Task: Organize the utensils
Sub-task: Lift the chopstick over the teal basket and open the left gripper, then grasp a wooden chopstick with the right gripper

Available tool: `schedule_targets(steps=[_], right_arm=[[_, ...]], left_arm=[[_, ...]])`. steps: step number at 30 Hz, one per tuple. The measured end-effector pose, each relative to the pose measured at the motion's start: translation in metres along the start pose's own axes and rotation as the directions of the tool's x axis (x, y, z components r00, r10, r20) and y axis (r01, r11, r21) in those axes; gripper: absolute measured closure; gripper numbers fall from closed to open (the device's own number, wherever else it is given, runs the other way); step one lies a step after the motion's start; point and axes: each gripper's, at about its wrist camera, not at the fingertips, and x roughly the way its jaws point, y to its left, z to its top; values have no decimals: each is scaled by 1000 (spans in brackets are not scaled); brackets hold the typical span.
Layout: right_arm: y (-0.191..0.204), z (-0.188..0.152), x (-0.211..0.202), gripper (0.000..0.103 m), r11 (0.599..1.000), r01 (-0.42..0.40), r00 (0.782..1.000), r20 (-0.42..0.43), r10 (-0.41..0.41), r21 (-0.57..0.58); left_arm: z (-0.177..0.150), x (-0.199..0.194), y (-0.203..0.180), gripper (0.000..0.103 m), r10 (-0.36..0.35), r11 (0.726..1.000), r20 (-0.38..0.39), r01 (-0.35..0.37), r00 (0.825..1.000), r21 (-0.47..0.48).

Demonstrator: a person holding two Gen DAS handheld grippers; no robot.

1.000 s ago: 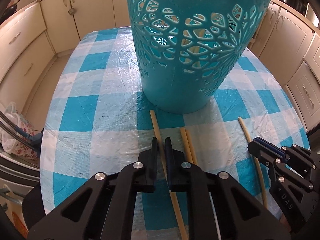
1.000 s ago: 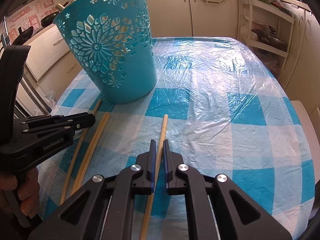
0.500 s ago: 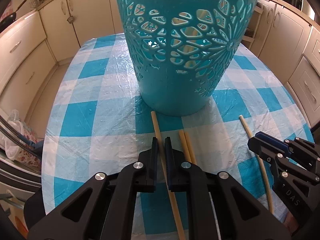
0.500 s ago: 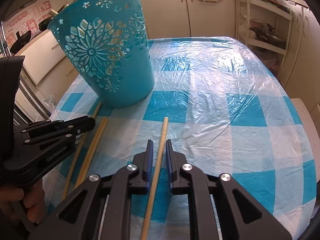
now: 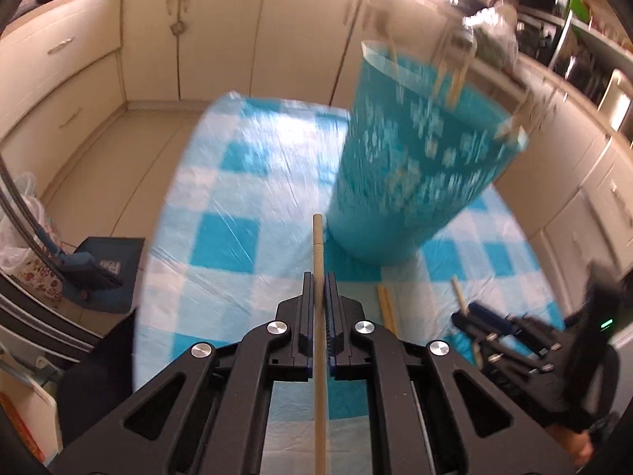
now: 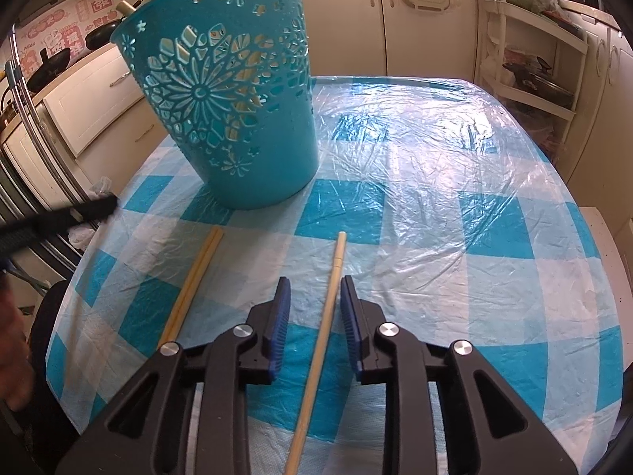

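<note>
My left gripper (image 5: 319,277) is shut on a single wooden chopstick (image 5: 317,245), held off the checked tablecloth (image 5: 221,245) to the left of the teal cut-out basket (image 5: 415,182). Several chopsticks (image 5: 447,79) stand in that basket. In the right wrist view my right gripper (image 6: 314,289) hangs low over the table with its jaws opening. A chopstick (image 6: 336,261) lies on the cloth between them, and the pads do not touch it. A pair of chopsticks (image 6: 198,273) lies to its left, in front of the basket (image 6: 237,118).
The table edge (image 5: 158,237) curves round at the left, with a blue dustpan (image 5: 99,273) on the floor below it. Cream cabinets (image 6: 356,19) ring the room. A white shelf rack (image 6: 534,59) stands at the right. A hand (image 6: 12,356) shows at the left edge.
My left gripper has risen, lifting its chopstick off the cloth. The right gripper's jaws have spread away from their chopstick, which stays lying on the table.
</note>
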Motion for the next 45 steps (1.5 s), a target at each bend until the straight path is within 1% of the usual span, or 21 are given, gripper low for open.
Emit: schedule_targets(steps=[3,5,7,10,12,16,19,22,25,26,31,34,38,41,43,44,45], right_arm=[[3,-1,0,72,1000,6,1000,-1,-6,-14],[6,-1,1,71,1000,11,1000,0,-11,-18],[6,-1,0,71,1000,12,1000,0,-12,-19],[6,-1,0,70,1000,10,1000,0,-10,-18],[7,-1,0,69,1000,7,1000,0,-7,-18],[7,-1,0,66,1000,3,1000,-1,-3,-21],[6,-1,0,65,1000,-4,1000,-1,4,-14],[4,-1,0,65,1000,-12,1000,0,12,-5],[3,-1,0,64,1000,-19,1000,0,19,0],[2,-1,0,63,1000,-21,1000,0,21,1],[1,-1,1,62,999,-32,1000,0,32,9],[0,-1,0,61,999,-36,999,-1,36,7],[0,0,0,60,999,-37,999,-1,37,7],[1,0,1,60,999,-36,999,-1,36,7],[1,0,1,60,999,-37,999,-1,37,7],[0,0,1,60,999,-37,999,-1,37,8],[0,0,1,60,999,-37,999,-1,37,8]], left_arm=[[18,-35,0,98,-37,999,91,39,995,-23],[31,-58,-5,98,-66,997,159,70,985,-20],[45,-73,-16,98,-88,996,215,90,973,-1],[68,-91,-38,98,-105,995,308,98,945,37],[82,-100,-50,98,-114,993,355,105,928,45],[110,-110,-69,98,-113,994,441,102,891,49],[131,-105,-81,98,-95,995,495,86,864,41],[144,-94,-93,98,-70,998,535,57,842,42],[153,-78,-99,98,-41,999,563,23,825,38],[156,-73,-100,98,-33,999,568,15,822,36],[160,-49,-102,98,-3,1000,579,-10,815,18],[157,-38,-98,98,11,1000,577,-21,817,11],[149,-27,-98,98,16,999,554,-39,832,28],[140,-20,-100,98,20,997,530,-55,848,51],[133,-16,-101,98,22,995,510,-67,860,69],[128,-14,-101,98,23,994,491,-74,871,83],[124,-12,-101,98,26,993,479,-79,878,91]])
